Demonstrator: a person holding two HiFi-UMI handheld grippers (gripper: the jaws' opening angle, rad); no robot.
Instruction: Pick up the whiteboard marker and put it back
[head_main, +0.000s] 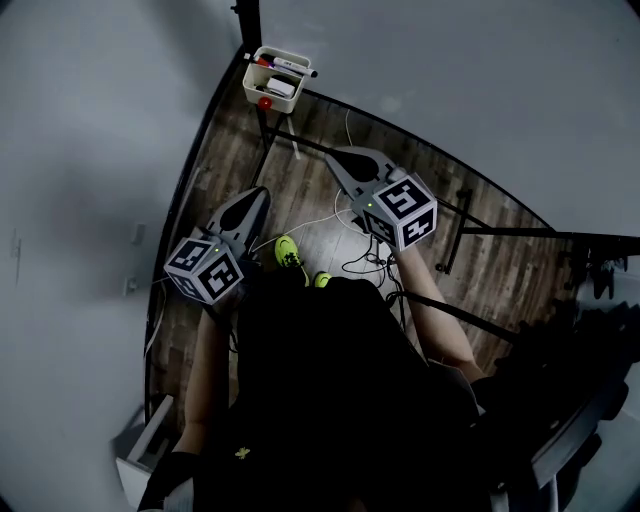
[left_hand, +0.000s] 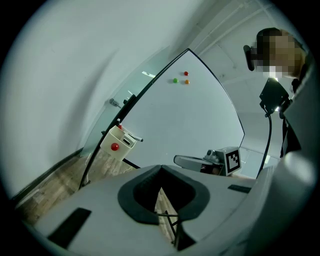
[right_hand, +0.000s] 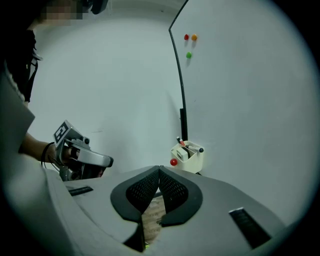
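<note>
A white holder box (head_main: 278, 80) hangs at the lower corner of the whiteboard (left_hand: 195, 120). Whiteboard markers (head_main: 290, 67) lie in it, and a red magnet (head_main: 265, 102) sticks to its front. The box also shows in the left gripper view (left_hand: 119, 142) and in the right gripper view (right_hand: 189, 156). My left gripper (head_main: 260, 196) and my right gripper (head_main: 333, 157) both point toward the box from a distance, the right one nearer. In their own views the jaws of the left gripper (left_hand: 161, 168) and of the right gripper (right_hand: 159, 169) meet at the tips with nothing between them.
Red, orange and green magnets (left_hand: 185, 74) sit high on the board. The board's black stand legs (head_main: 500, 231) and loose cables (head_main: 365, 262) lie on the wooden floor (head_main: 300, 190). The person's yellow-green shoes (head_main: 288, 252) are below the grippers. A grey wall (head_main: 90, 150) stands at the left.
</note>
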